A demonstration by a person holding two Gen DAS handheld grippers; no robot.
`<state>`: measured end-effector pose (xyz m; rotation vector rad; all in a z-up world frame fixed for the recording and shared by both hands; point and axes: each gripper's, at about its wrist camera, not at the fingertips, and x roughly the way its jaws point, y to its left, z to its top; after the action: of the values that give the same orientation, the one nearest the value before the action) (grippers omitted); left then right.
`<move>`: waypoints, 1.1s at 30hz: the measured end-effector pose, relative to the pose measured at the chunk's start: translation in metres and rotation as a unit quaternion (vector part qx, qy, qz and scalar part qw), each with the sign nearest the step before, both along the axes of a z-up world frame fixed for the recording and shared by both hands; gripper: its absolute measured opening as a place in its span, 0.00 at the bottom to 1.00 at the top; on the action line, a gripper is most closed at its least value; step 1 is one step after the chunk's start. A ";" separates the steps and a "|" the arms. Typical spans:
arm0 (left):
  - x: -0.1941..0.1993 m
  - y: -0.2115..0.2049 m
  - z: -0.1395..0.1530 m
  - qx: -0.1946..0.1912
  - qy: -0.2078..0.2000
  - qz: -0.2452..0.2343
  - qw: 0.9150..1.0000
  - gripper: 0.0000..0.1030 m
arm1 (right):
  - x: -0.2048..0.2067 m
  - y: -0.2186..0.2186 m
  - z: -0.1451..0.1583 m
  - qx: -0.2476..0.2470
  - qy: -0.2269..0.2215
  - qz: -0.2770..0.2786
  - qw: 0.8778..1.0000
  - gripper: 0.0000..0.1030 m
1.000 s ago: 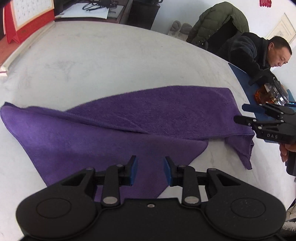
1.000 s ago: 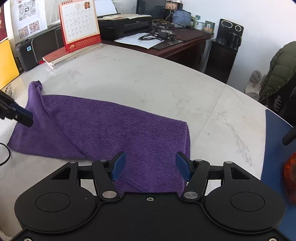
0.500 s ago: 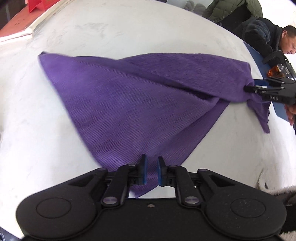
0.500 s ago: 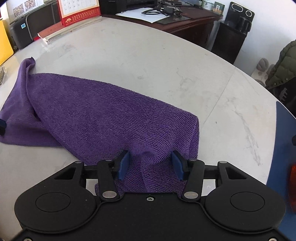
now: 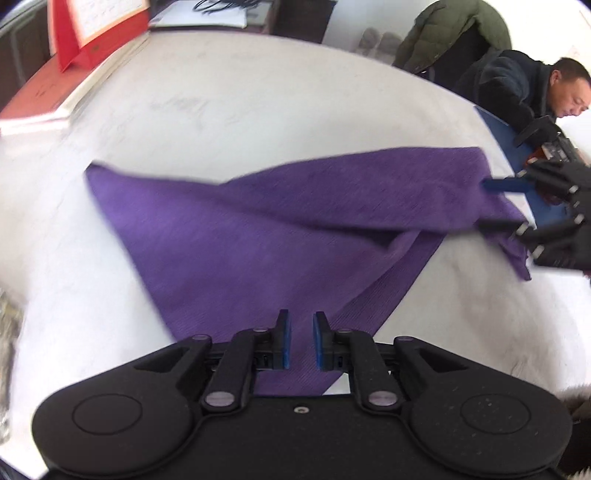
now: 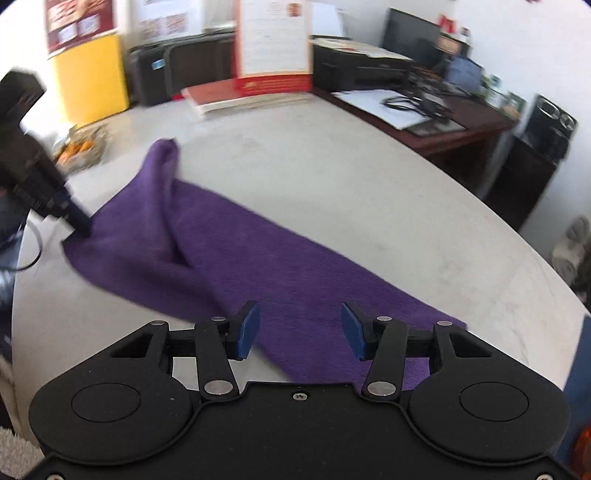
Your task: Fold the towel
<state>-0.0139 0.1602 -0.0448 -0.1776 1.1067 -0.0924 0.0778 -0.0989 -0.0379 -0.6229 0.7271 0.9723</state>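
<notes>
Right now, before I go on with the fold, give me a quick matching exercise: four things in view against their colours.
Things:
1. towel
2. calendar
3. coat
4. board

Colours:
A. yellow
B. green
C. purple
D. red

Pairs: 1-C, 2-D, 3-B, 4-A

Bright daylight, soft shadows. Pale tabletop point(image 5: 258, 92) washes out toward the left. Motion blur throughout; strong fisheye bending, dark corners.
</notes>
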 end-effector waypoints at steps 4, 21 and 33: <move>0.018 -0.018 -0.009 0.015 -0.001 -0.022 1.000 0.12 | -0.001 0.028 -0.021 -0.039 -0.005 0.028 0.999 0.40; 0.021 -0.024 -0.026 0.029 0.028 -0.053 0.998 0.12 | 0.036 0.027 0.009 0.008 -0.086 -0.050 0.995 0.03; 0.003 -0.006 -0.023 0.034 0.057 -0.061 0.996 0.12 | 0.129 0.047 0.037 0.030 -0.162 -0.066 0.984 0.04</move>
<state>-0.0107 0.1545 -0.0676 -0.0541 1.2322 -0.1555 0.2070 -0.0524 -0.0006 -0.6540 0.4415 0.7451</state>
